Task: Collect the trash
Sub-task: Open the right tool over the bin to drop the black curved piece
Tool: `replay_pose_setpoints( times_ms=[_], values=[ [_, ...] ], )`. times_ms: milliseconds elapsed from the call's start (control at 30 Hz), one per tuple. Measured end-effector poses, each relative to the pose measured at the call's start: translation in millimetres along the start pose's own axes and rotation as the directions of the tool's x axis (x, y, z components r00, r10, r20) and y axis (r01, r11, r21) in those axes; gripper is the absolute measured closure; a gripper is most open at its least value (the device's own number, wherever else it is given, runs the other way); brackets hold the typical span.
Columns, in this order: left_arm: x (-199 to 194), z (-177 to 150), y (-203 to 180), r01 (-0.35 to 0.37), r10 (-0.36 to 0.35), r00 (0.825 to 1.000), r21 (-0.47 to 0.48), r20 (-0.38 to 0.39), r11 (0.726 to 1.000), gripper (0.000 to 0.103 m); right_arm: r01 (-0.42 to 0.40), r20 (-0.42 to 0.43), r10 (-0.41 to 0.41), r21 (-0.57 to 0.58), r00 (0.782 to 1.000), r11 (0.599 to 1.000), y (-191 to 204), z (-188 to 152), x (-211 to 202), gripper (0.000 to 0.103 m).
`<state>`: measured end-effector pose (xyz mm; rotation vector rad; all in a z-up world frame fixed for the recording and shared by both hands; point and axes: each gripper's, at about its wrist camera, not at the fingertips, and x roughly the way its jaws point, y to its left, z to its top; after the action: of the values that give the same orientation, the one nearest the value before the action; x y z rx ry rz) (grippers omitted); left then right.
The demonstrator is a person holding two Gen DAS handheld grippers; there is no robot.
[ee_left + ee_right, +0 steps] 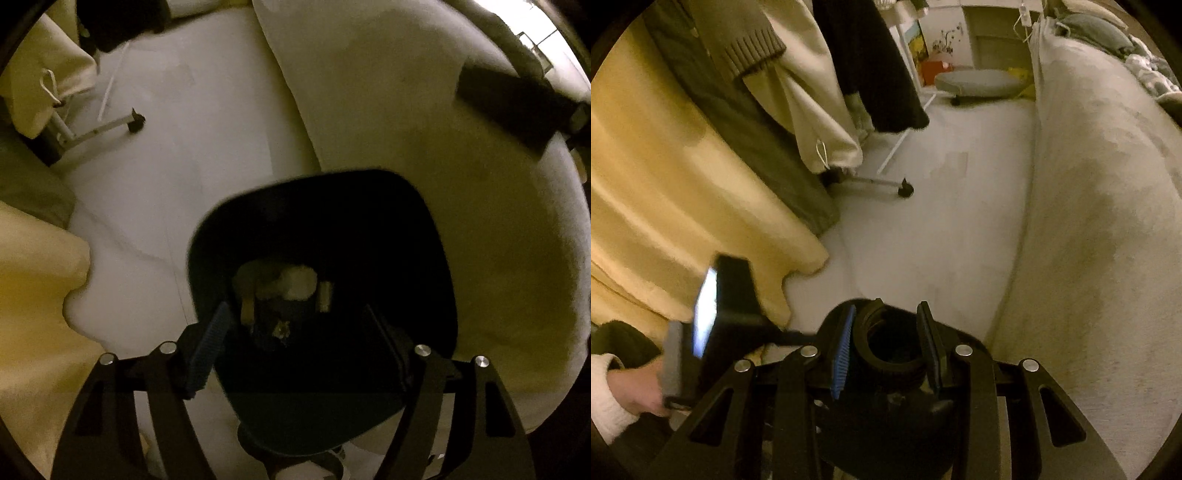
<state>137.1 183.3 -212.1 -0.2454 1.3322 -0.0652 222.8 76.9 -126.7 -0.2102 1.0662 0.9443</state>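
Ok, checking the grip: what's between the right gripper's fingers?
A black ring-rimmed cylinder, pinched by the right gripper; the right wrist view shows it.

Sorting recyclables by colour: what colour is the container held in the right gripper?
Black container, clearest in the right wrist view.

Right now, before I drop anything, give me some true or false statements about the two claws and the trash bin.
1. The right claw is shut on a black container with a round mouth. True.
2. The left claw grips a tissue. False: it is open, with nothing between its fingers, above the black bin.
3. A crumpled white wad lies inside the bin. True.
4. The floor is dark wood. False: it is pale and plain.
5. A hand in a white sleeve holds the left claw. True.
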Motion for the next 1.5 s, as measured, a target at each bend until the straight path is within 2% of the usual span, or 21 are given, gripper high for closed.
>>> replay_pose_setpoints(
  times_ms=[133,467,667,800,867,1000,1200,1500],
  values=[
    [-16.8,5.8,4.0,-0.029,0.029,0.997,0.005,0.066,1.0,0.033,0.015,-0.033,-0.014,0.014,0.999,1.0,-2.5,-2.2,11.9,0.069],
    [-69.4,22.1,1.3,0.008,-0.009,0.975,0.006,0.223,1.0,0.043,0.036,-0.125,-0.034,0.019,0.992,0.999,-3.8,-12.9,43.1,0.069],
    [-102.3,32.1,-12.2,0.003,-0.017,0.947,0.043,0.322,0.999,0.052,0.033,-0.185,-0.03,0.013,0.982,0.999,0.6,-24.8,64.1,0.068],
    [-119.1,36.8,-21.2,-0.019,-0.011,0.929,0.079,0.369,0.997,0.054,0.024,-0.228,-0.023,0.002,0.973,1.0,7.9,-35.6,78.7,0.068],
    [-126.8,37.1,-27.6,-0.042,0.005,0.922,0.087,0.388,0.995,0.061,0.015,-0.247,-0.014,0.005,0.969,1.0,9.8,-40.9,85.7,0.068],
    [-140.5,34.5,-28.3,-0.027,-0.005,0.908,0.069,0.419,0.997,0.061,0.002,-0.258,0.013,0.059,0.966,0.998,2.3,-45.0,94.7,0.068],
    [-166.1,37.0,-22.0,-0.02,0.002,0.881,0.032,0.474,0.999,0.062,0.031,-0.285,-0.021,0.031,0.958,0.999,0.0,-49.2,101.0,0.068],
    [-199.1,41.7,-38.7,-0.025,-0.007,0.841,0.051,0.542,0.998,0.063,0.044,-0.347,-0.045,-0.01,0.937,0.999,8.9,-61.5,115.7,0.066]
  ],
)
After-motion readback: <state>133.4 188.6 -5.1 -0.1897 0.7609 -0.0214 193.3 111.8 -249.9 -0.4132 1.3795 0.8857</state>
